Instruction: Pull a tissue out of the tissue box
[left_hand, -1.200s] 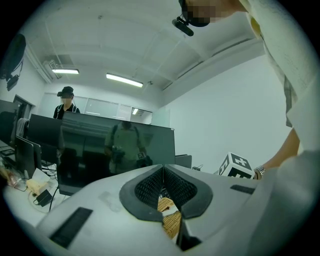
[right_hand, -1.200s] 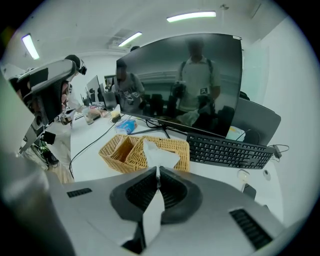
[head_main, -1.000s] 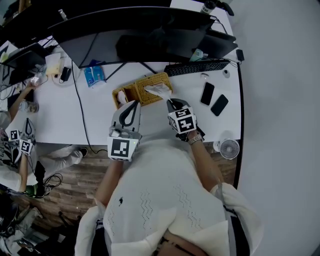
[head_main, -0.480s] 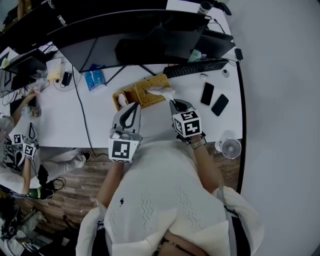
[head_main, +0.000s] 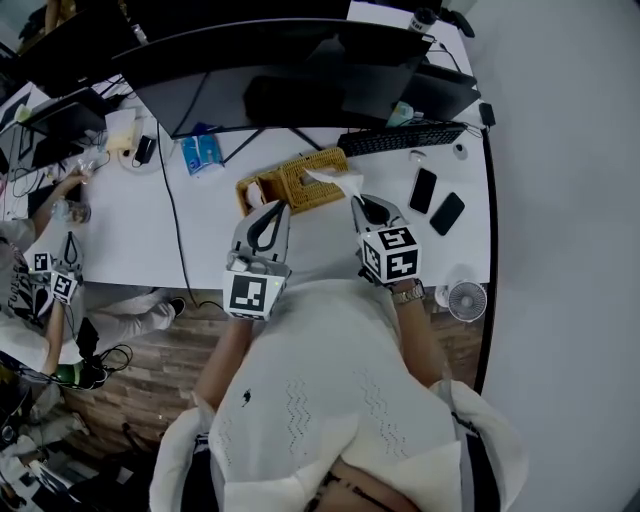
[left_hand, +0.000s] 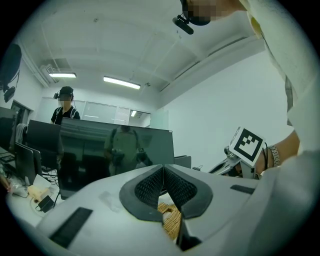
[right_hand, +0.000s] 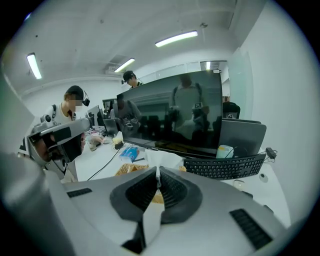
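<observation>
The right gripper (right_hand: 158, 172) is clenched on a white tissue (right_hand: 161, 159). In the right gripper view its two jaws are pressed together and the sheet is caught between them. A part of the sheet is seen above the tips and a part hangs down behind the pads. In the head view the tissue is stretched from the top opening of the tissue box (head_main: 300, 188) to the tips of this gripper, so one end is in the box and the other end is held. The tissue box is covered in woven wicker and is placed on the white desk (head_main: 130, 240), in front of the large monitor (head_main: 290, 70) and just left of the keyboard (head_main: 400, 137). A smaller wicker basket (head_main: 250, 190) is touching its left side.

The left gripper (head_main: 275, 208) is held above the desk with its tips near the front left corner of the box, and it cannot be told if the box is touched. In the left gripper view its jaws are closed tip to tip and nothing is gripped between them; only a piece of the wicker is seen through the gap below the pads.

Two dark phones (head_main: 422, 190) are laid right of the box, a small fan (head_main: 467, 300) stands near the desk's front right corner, and a blue packet (head_main: 203, 152) lies to the left under the monitor
</observation>
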